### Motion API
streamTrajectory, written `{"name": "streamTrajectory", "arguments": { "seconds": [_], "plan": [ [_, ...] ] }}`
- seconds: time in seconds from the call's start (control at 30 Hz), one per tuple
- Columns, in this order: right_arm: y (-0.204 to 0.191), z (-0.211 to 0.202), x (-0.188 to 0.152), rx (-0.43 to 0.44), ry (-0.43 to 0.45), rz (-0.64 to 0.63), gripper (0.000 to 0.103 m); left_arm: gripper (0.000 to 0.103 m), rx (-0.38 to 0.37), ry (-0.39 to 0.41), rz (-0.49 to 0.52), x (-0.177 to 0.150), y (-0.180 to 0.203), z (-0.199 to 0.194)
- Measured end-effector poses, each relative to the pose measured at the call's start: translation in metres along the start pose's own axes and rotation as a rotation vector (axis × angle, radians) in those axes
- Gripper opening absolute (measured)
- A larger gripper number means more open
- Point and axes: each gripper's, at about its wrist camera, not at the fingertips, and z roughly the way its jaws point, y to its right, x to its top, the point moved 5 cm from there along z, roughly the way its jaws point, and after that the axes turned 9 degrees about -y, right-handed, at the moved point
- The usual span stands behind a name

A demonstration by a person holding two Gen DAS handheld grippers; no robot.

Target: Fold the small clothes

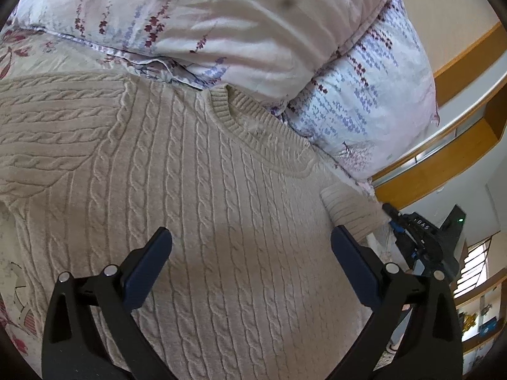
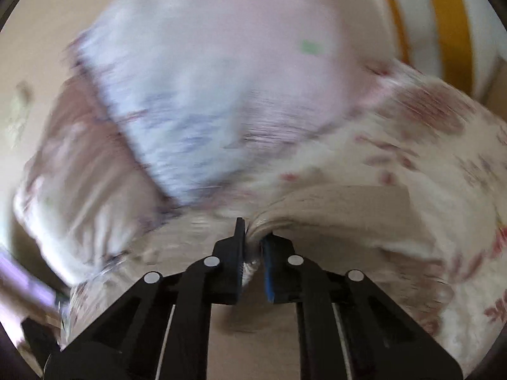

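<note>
The beige cable-knit sweater (image 1: pixel 196 190) lies flat on the floral bedspread (image 1: pixel 19 281), collar toward the pillows (image 1: pixel 253 31). The right gripper (image 2: pixel 252 237) pinches its sleeve at the sweater's right edge; the left gripper (image 1: pixel 250 247) hovers wide open, empty, over the chest.

Left gripper (image 1: pixel 250 237): fingers spread wide, nothing between the dark blue pads (image 1: pixel 149 266), hovering over the middle of the sweater (image 1: pixel 196 190) front.

Right gripper (image 2: pixel 253 237): fingers drawn close together, pinching a fold of the beige knit between the pads (image 2: pixel 270 269). In the left wrist view it shows at the sweater's right edge, at the ribbed cuff.
</note>
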Motion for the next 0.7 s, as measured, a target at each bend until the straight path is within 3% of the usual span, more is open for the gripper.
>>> {"name": "streamTrajectory", "arguments": {
  "seconds": [0.1, 0.2, 0.23, 0.33, 0.43, 0.53, 0.6, 0.7],
  "plan": [
    [-0.068, 0.010, -0.014, 0.132, -0.068, -0.202, 0.010, 0.099, -0.042, 0.013, -0.041, 0.002, -0.006, -0.007],
    [-0.122, 0.048, -0.053, 0.244, -0.303, -0.375, 0.011, 0.097, -0.056, 0.023, -0.075, 0.004, -0.013, -0.011],
    [-0.130, 0.065, -0.070, 0.249, -0.394, -0.395, 0.014, 0.096, -0.063, 0.025, -0.093, 0.004, -0.017, -0.013],
    [-0.124, 0.085, -0.094, 0.242, -0.502, -0.395, 0.034, 0.095, -0.074, 0.015, -0.127, 0.003, -0.025, -0.014],
    [-0.106, 0.081, -0.098, 0.259, -0.524, -0.343, 0.054, 0.094, -0.069, -0.001, -0.127, 0.003, -0.024, -0.009],
    [-0.080, 0.065, -0.092, 0.276, -0.513, -0.228, 0.055, 0.093, -0.057, -0.014, -0.135, 0.004, -0.023, -0.002],
    [-0.052, 0.053, -0.087, 0.306, -0.508, -0.078, 0.055, 0.093, -0.054, -0.016, -0.153, 0.004, -0.024, 0.001],
    [-0.006, 0.038, -0.079, 0.285, -0.455, 0.117, 0.055, 0.087, -0.059, -0.018, -0.187, 0.006, -0.029, 0.000]
  ]
}}
